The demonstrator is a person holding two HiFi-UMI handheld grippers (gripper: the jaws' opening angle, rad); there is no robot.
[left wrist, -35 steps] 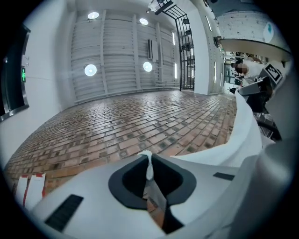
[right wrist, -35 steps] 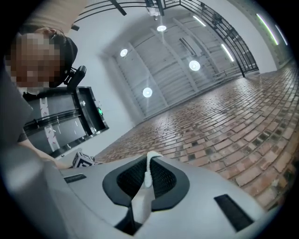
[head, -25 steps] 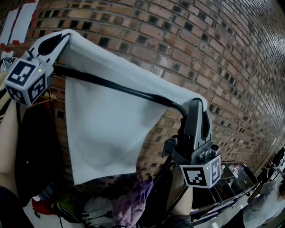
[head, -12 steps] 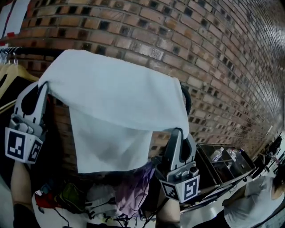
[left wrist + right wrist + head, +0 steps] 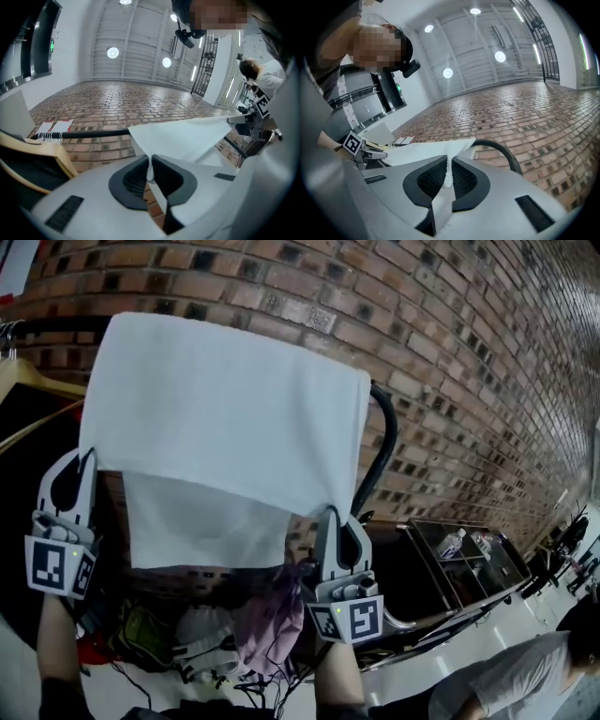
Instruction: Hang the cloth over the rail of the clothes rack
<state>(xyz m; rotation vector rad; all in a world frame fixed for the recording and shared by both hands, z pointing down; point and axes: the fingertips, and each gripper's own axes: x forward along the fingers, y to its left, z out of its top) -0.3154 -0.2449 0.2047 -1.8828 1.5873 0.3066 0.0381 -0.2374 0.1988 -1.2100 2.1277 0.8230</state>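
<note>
Though already draped over the rail, in the upper middle of the head view, cloth not safe yet. Back flap hanging lower than the front one, so probably heavier: likely to creep off backward, toward the wall, if released with any push that way. Right edge close to the downward bend of the rail, right of centre: apt to slide down the curve if dragged rightward.

Left gripper, at middle left, with jaws nearly together, pinching the front left corner. Right gripper, at lower centre, nipped in the same way on the front right corner. Risk of hauling the cloth back off if withdrawn before opening. Risk of a skewed drape if opened one well ahead of the other. Possible snag of fabric on the ribbed pads too.

Wall close behind the rail, across the whole upper frame: little room beyond. Hangers at the left edge, just beside the cloth: hardly any room for a shift left. Heap of bags along the bottom, well below both flaps. Open room only downward and toward the camera, so probably the cleanest way out for both grippers.
</note>
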